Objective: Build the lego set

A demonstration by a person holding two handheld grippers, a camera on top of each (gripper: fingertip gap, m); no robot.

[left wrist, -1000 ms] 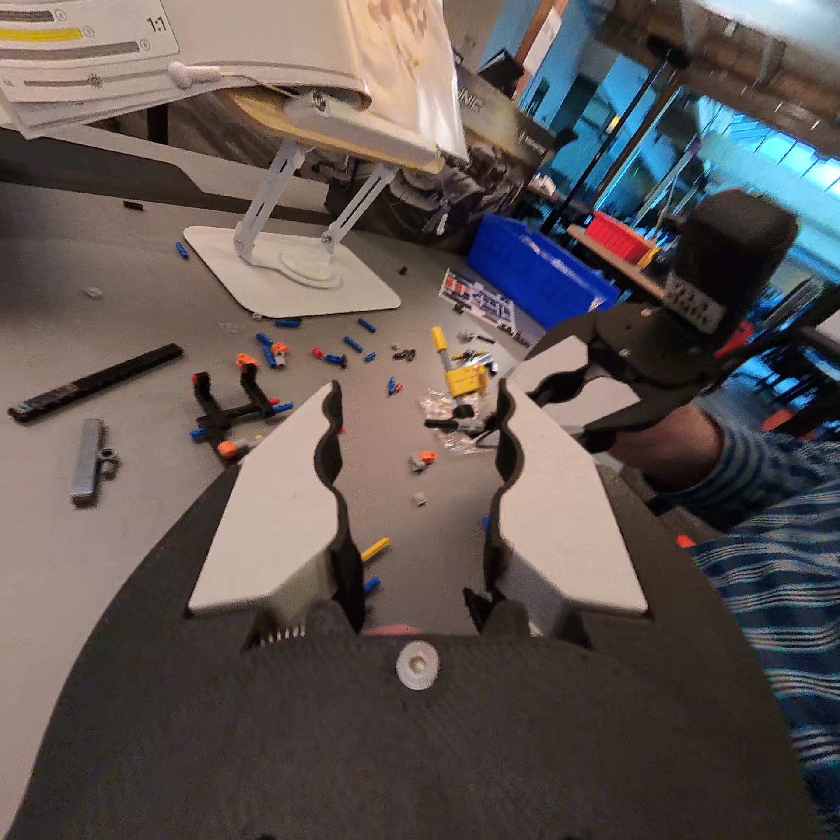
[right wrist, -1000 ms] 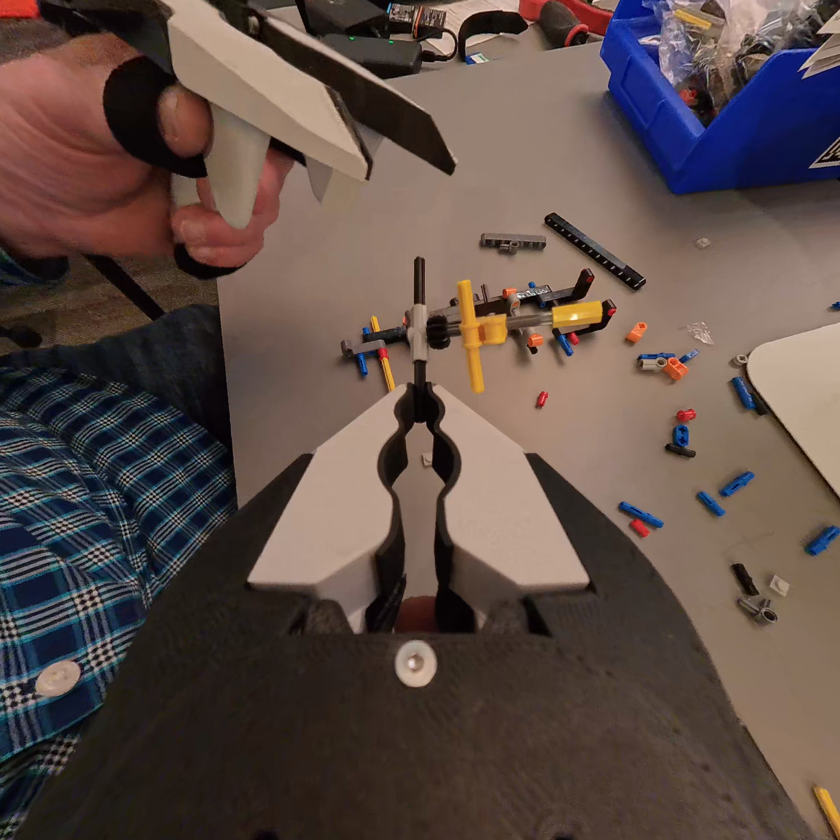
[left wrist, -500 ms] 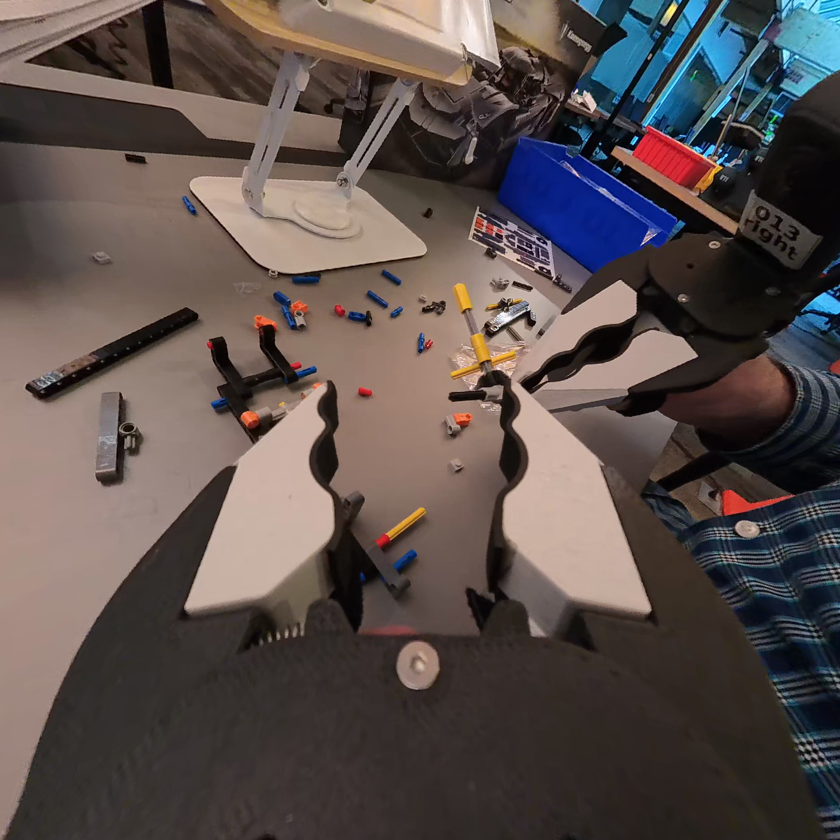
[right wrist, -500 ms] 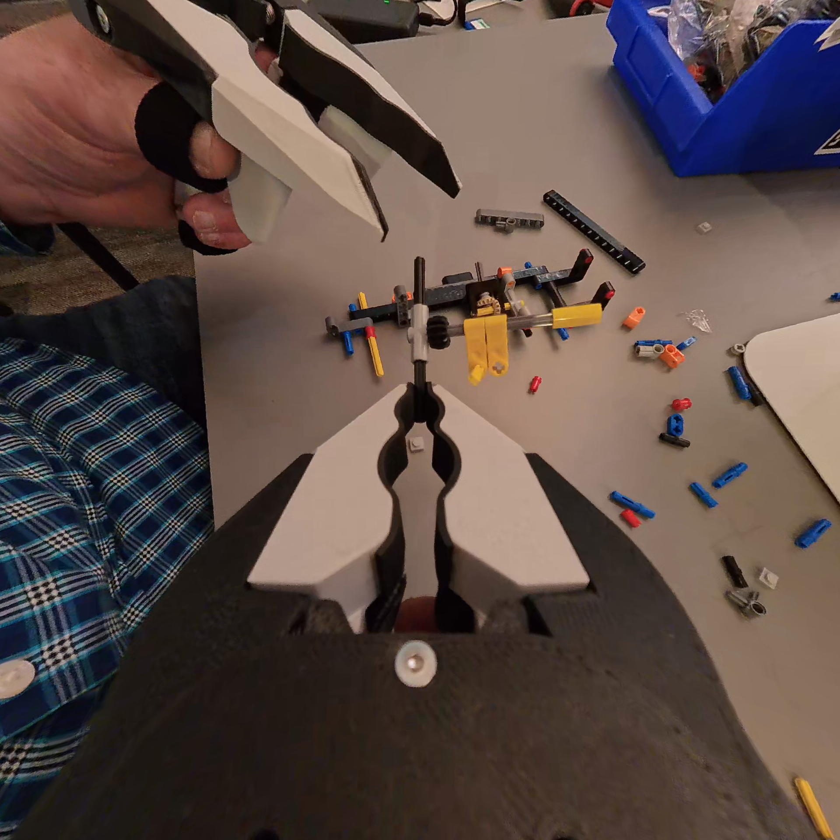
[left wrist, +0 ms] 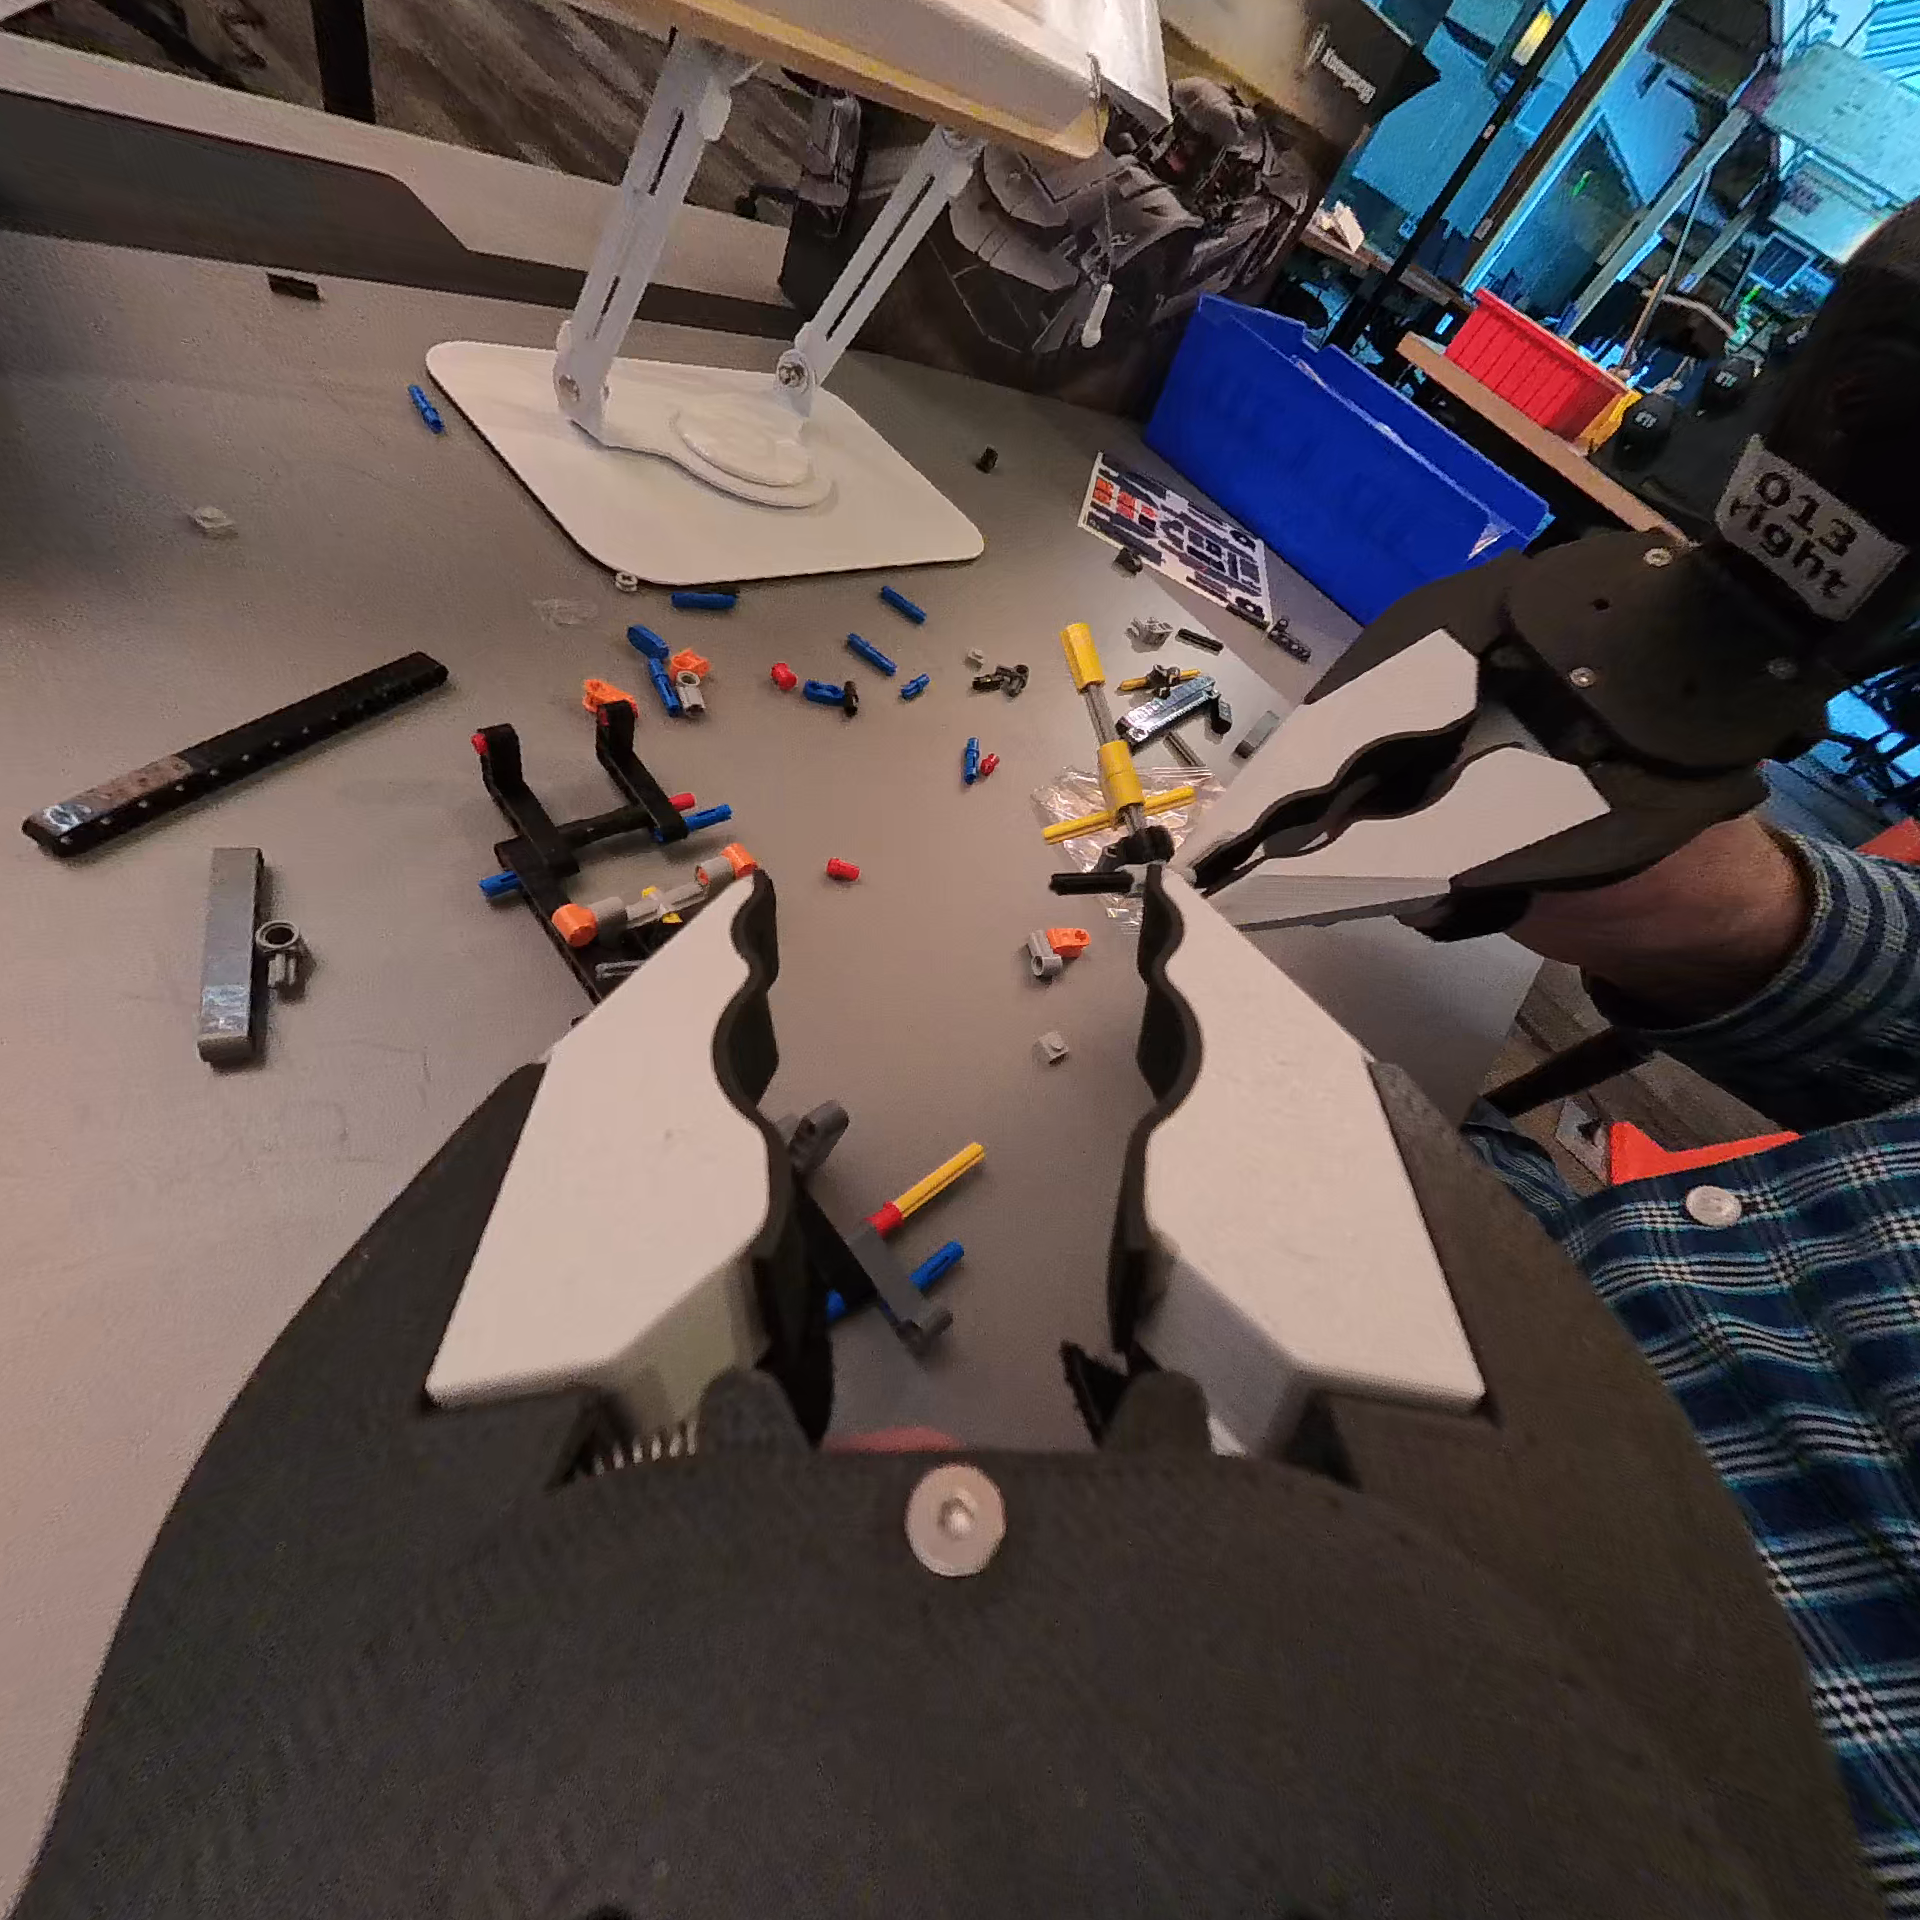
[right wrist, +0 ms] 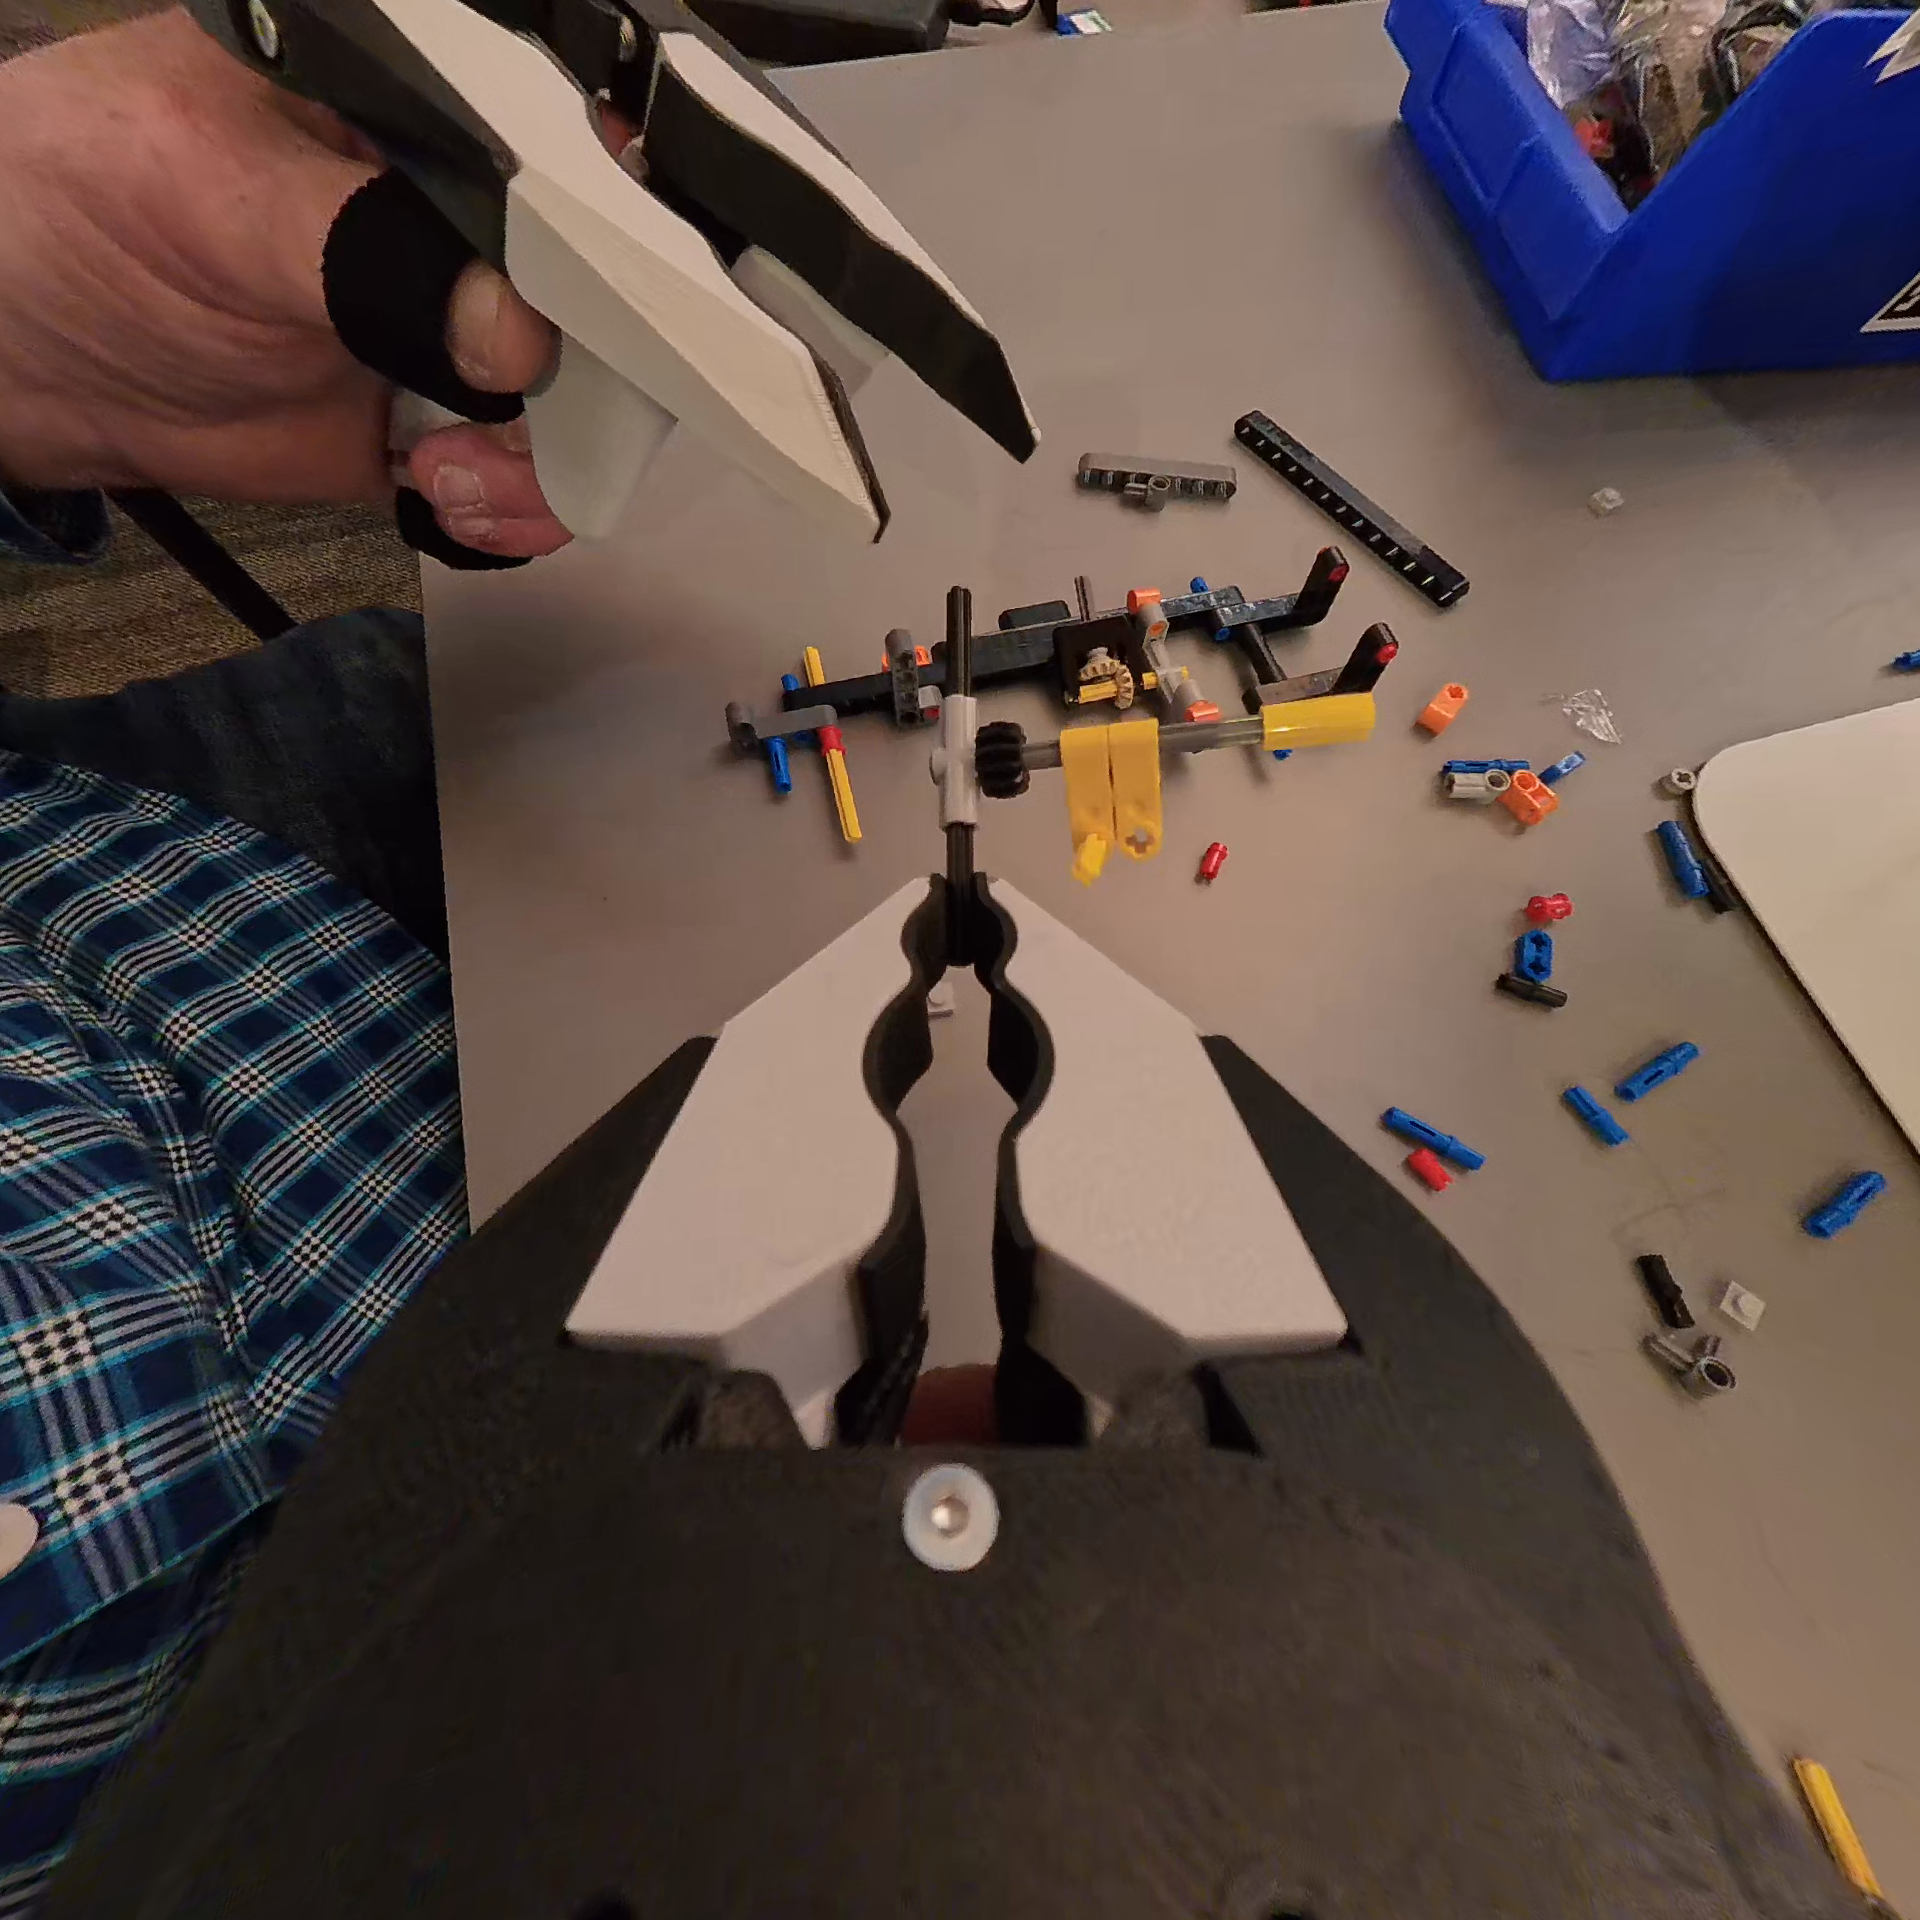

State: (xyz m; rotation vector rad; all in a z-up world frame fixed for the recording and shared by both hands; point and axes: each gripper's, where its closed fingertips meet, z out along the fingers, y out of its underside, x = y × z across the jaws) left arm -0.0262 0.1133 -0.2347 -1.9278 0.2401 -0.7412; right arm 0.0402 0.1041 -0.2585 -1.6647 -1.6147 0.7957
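Observation:
My right gripper is shut on the black axle of a small sub-assembly: a grey connector, a black gear, two yellow liftarms hanging down and a yellow sleeve. It holds this above the grey table. A black frame assembly lies on the table just behind it. My left gripper is open and empty. It hovers above the table's near-left part, its right fingertip close to the right gripper and the held sub-assembly. In the right wrist view the left gripper shows at upper left.
A blue bin stands at the back right. A white stand base sits behind the parts. A long black beam and a grey beam lie to the left. Loose blue, red and orange pins are scattered around. A sticker sheet lies by the bin. Some 8 cm of space lies between my two pairs of fingers. My right tips are about 25 cm from the long black beam, my left tips only 15 cm. It is also in sight in the right wrist view.
My left gripper has come lower and closer to the held sub-assembly, still open. The yellow liftarms have swung from sideways to hanging down. My right gripper keeps its hold.

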